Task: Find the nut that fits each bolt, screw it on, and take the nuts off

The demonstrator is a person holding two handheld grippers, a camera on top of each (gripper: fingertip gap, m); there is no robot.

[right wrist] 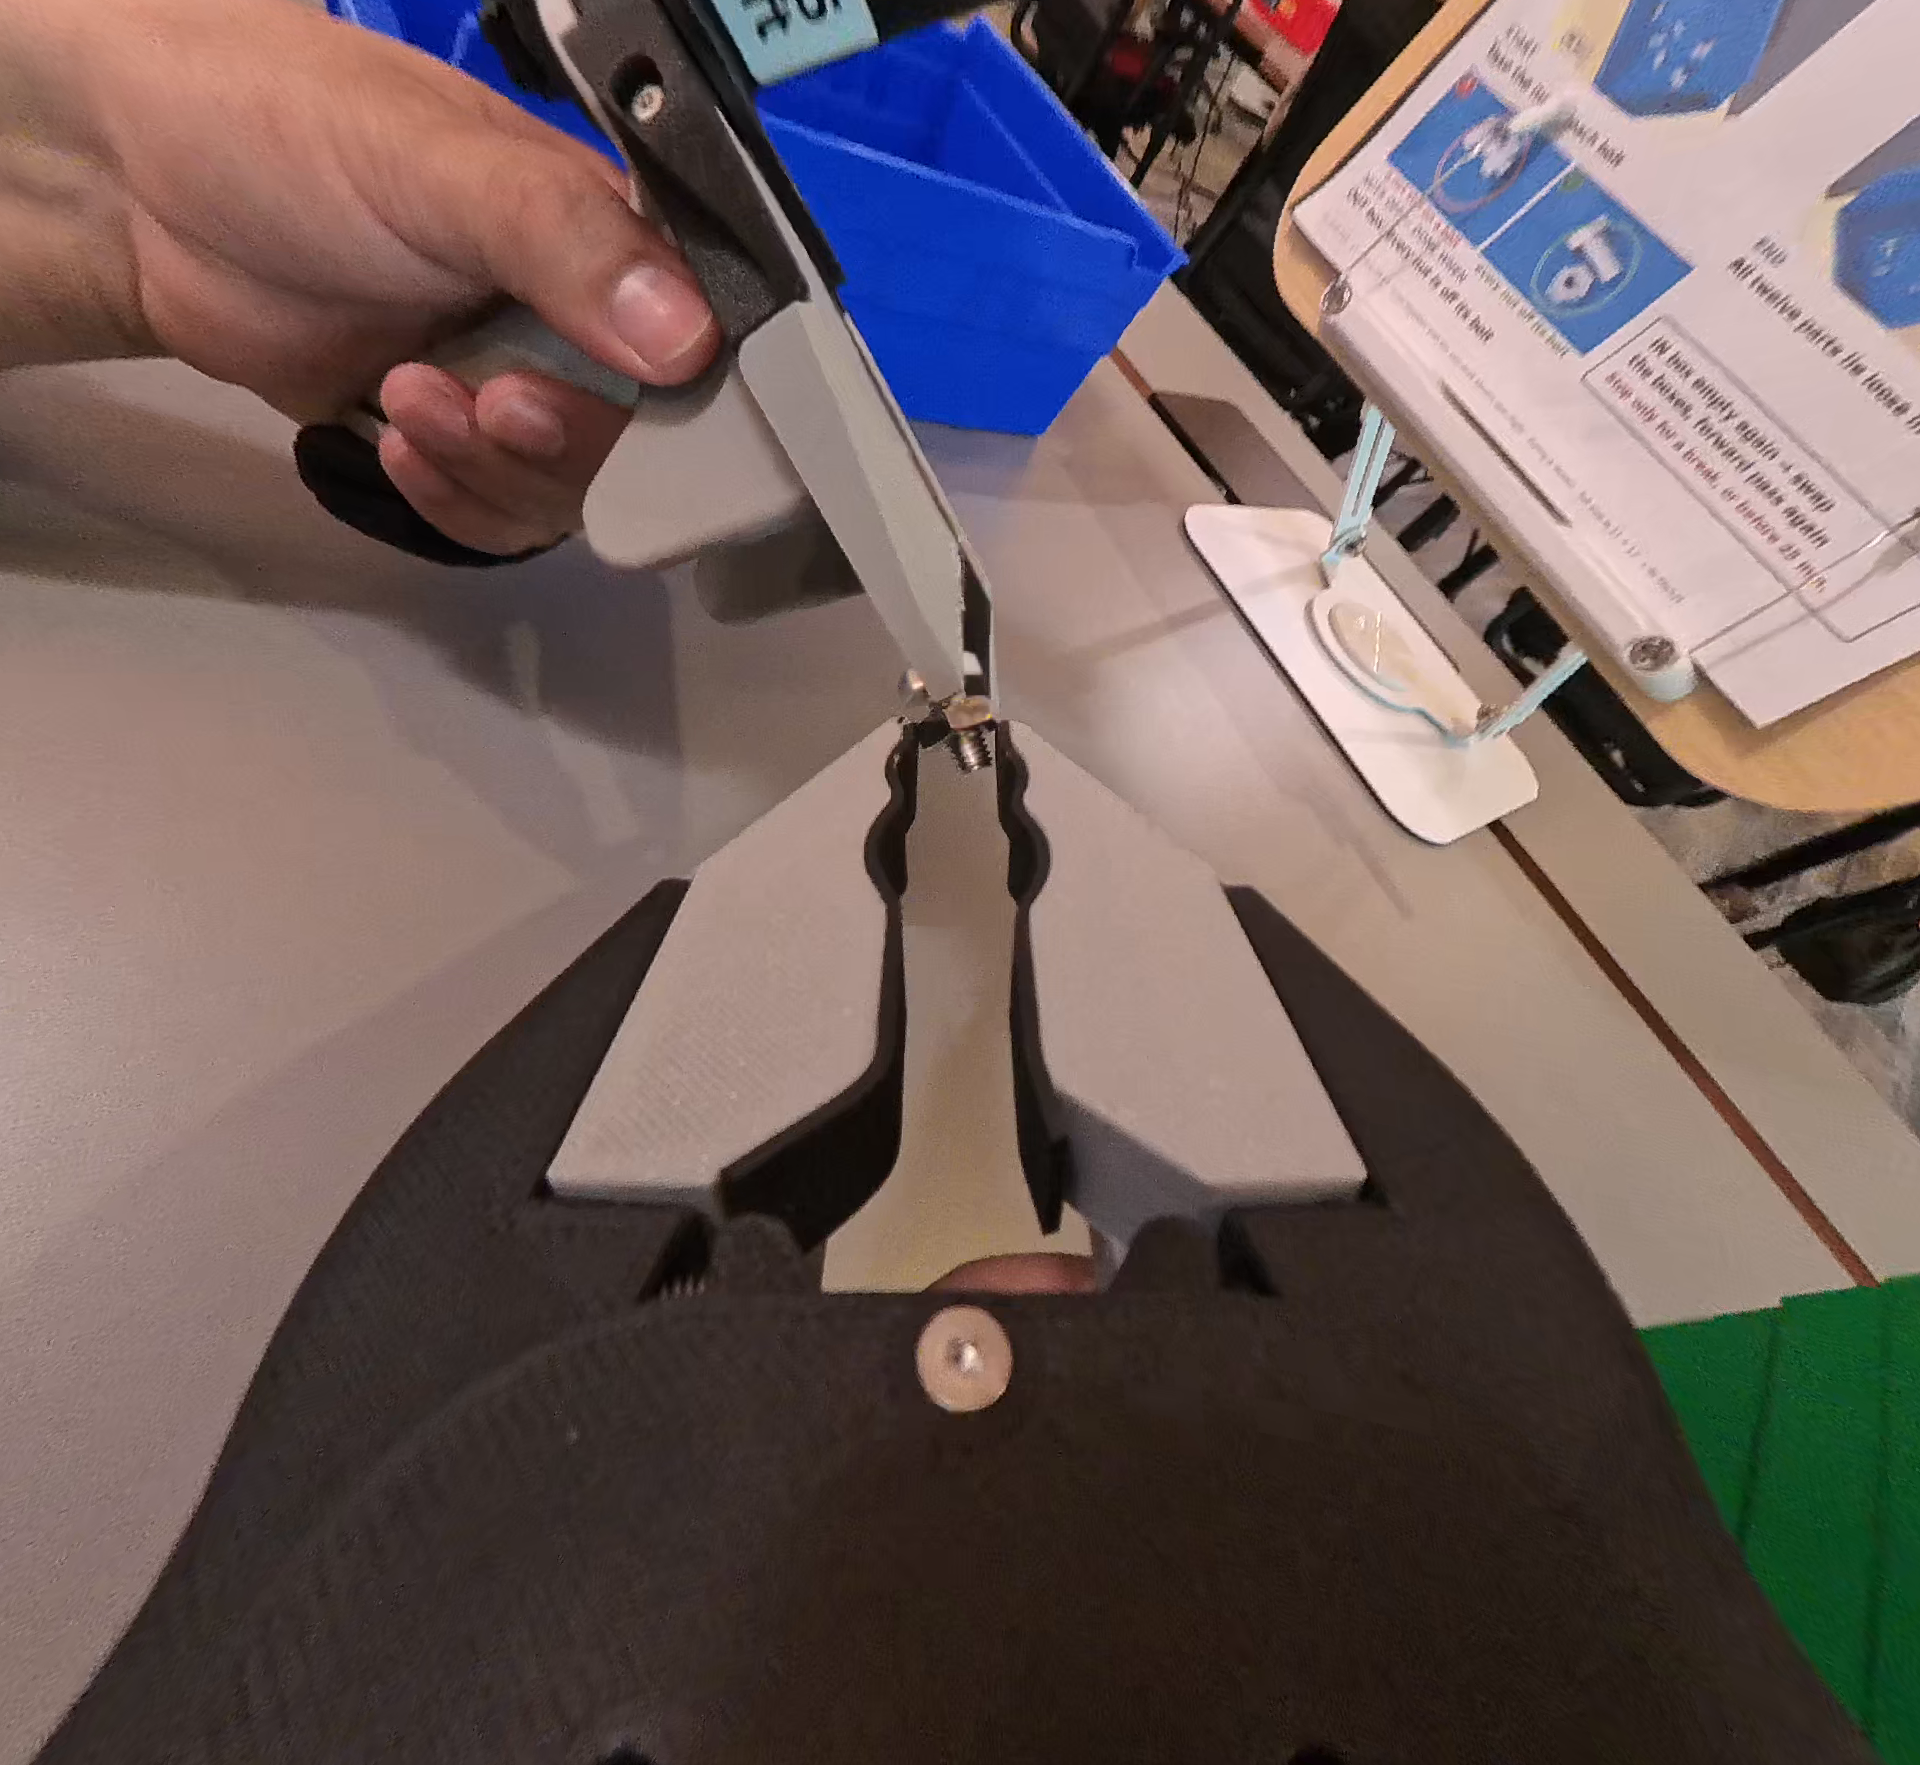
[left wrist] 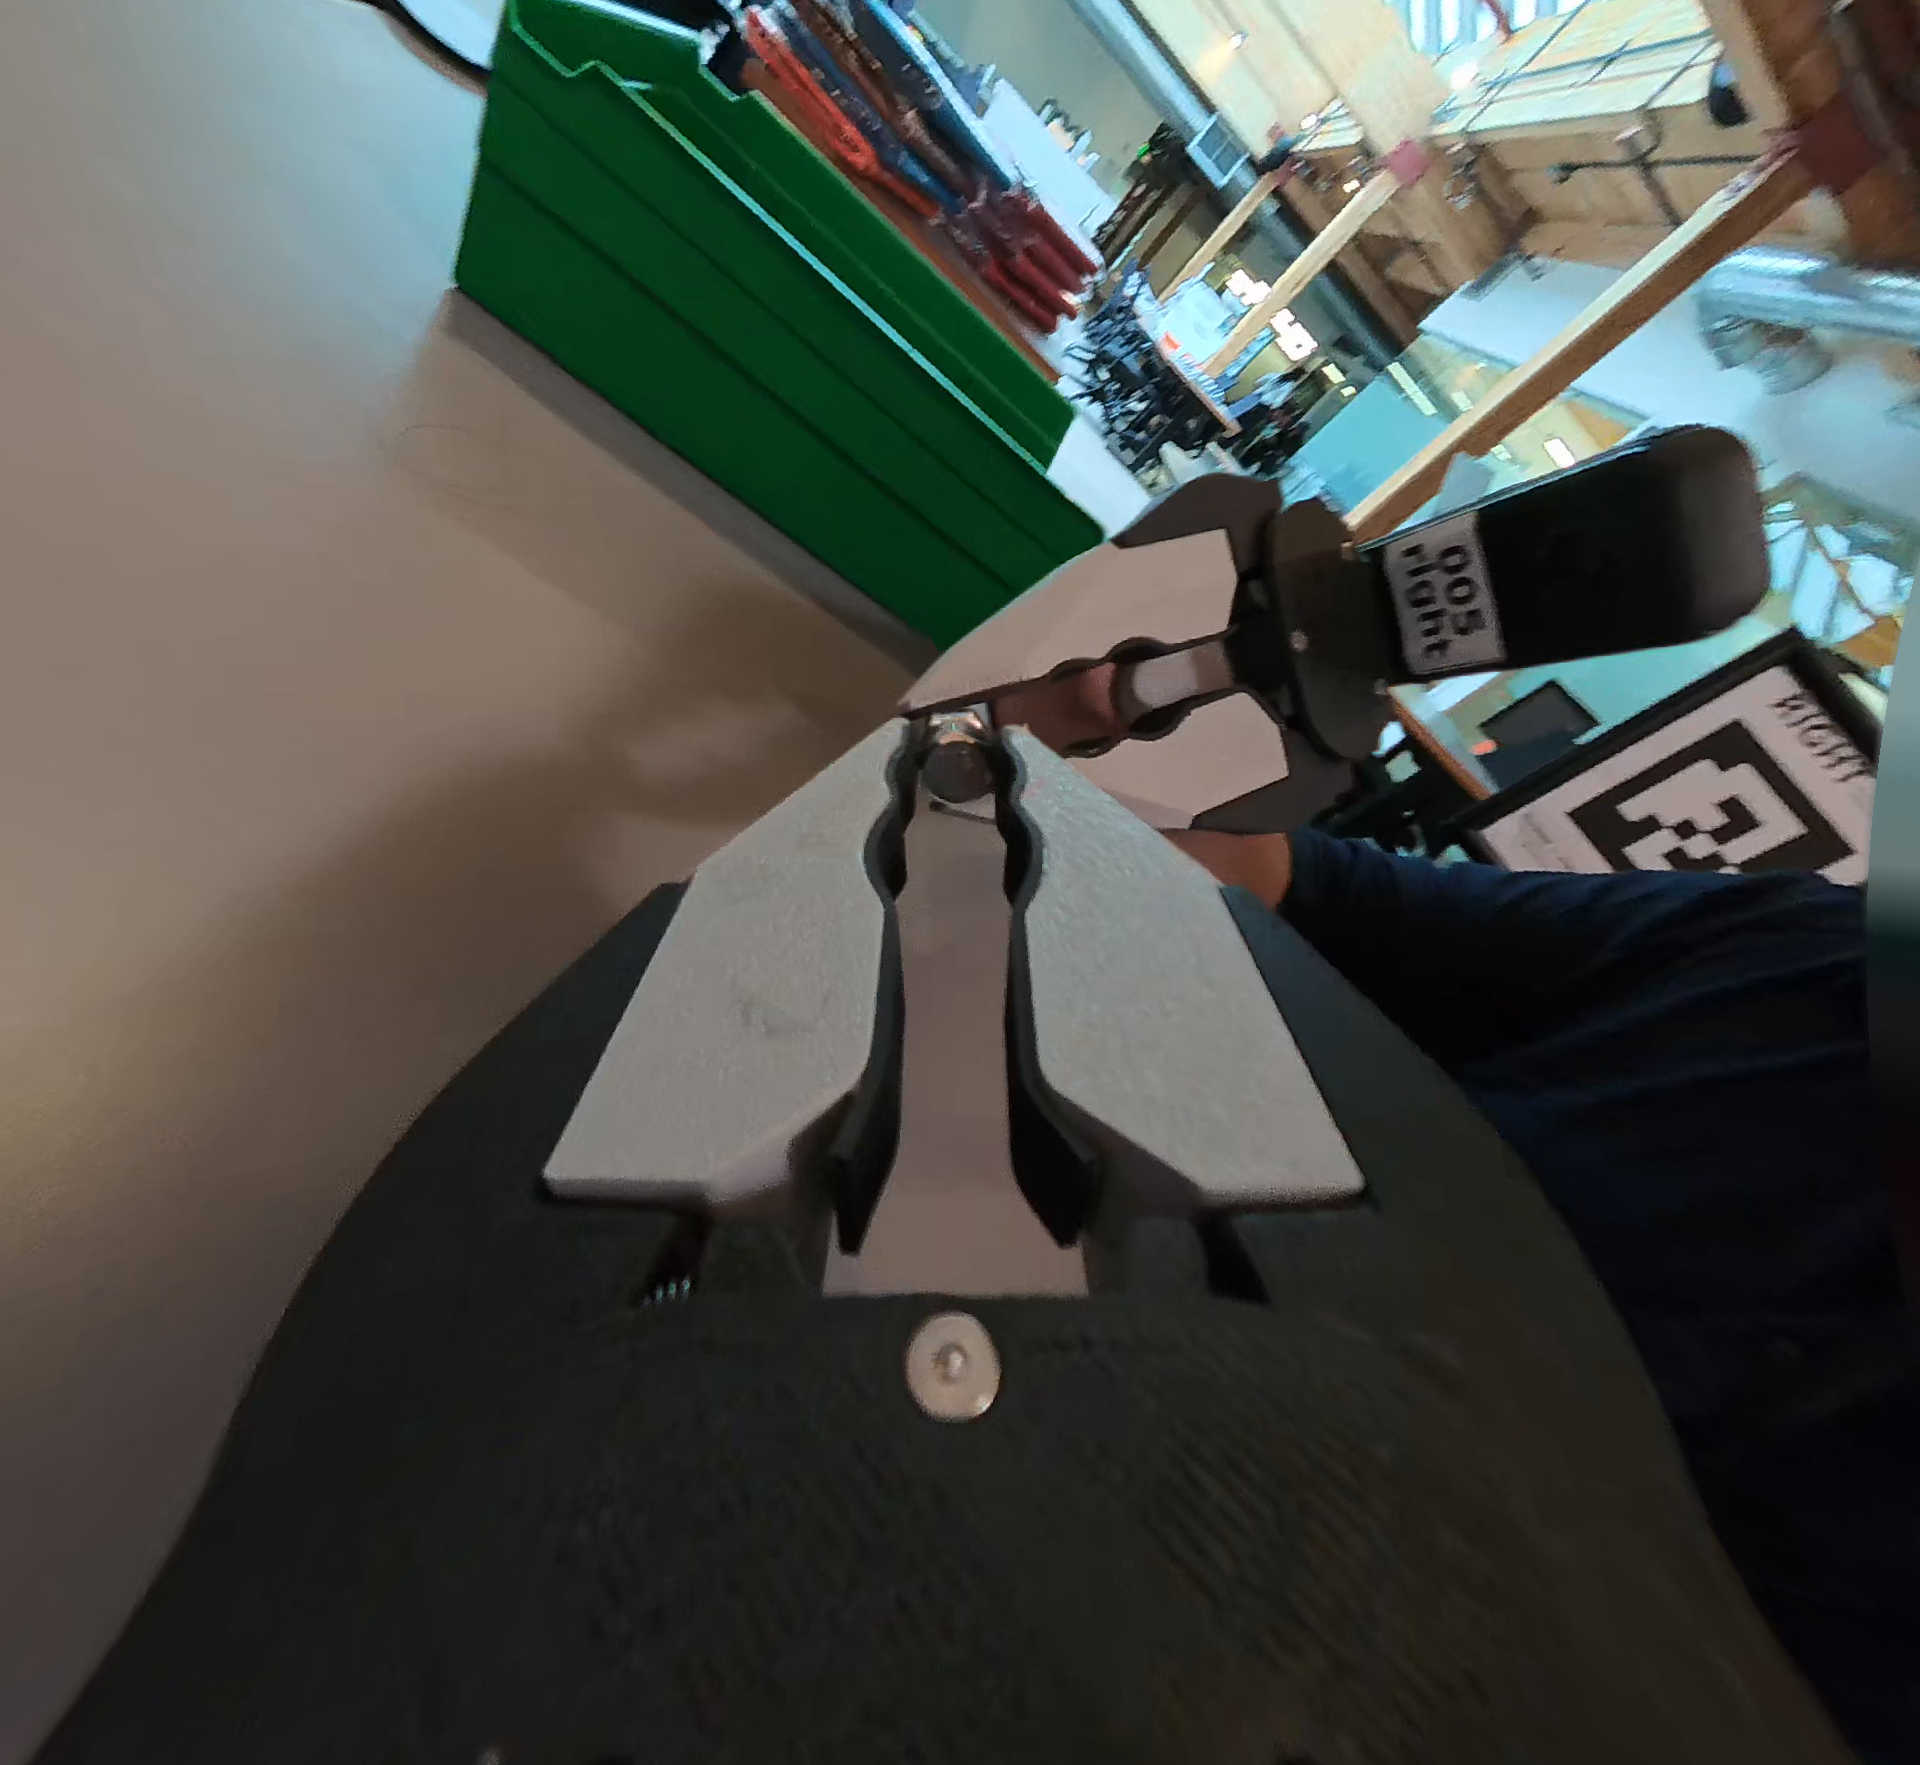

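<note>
In the left wrist view my left gripper (left wrist: 951, 741) is shut on the head end of a small silver bolt (left wrist: 951, 770), held above the table. My right gripper (left wrist: 935, 703) comes in from the right and meets it tip to tip. In the right wrist view my right gripper (right wrist: 951, 728) is shut around a silver wing nut (right wrist: 940, 703) on that bolt. The bolt's threaded end (right wrist: 971, 755) pokes out between my fingers toward the camera. The left gripper (right wrist: 971, 676) reaches down from above, held by a hand (right wrist: 312, 240).
A green bin (left wrist: 727, 313) stands on the grey table (left wrist: 208, 572) behind the grippers; it also shows in the right wrist view (right wrist: 1787, 1466). A blue bin (right wrist: 935, 188) sits farther back. An instruction sheet on a stand (right wrist: 1610, 261) with a white base (right wrist: 1351, 635) is at the right. My left and right fingertips are right by each other.
</note>
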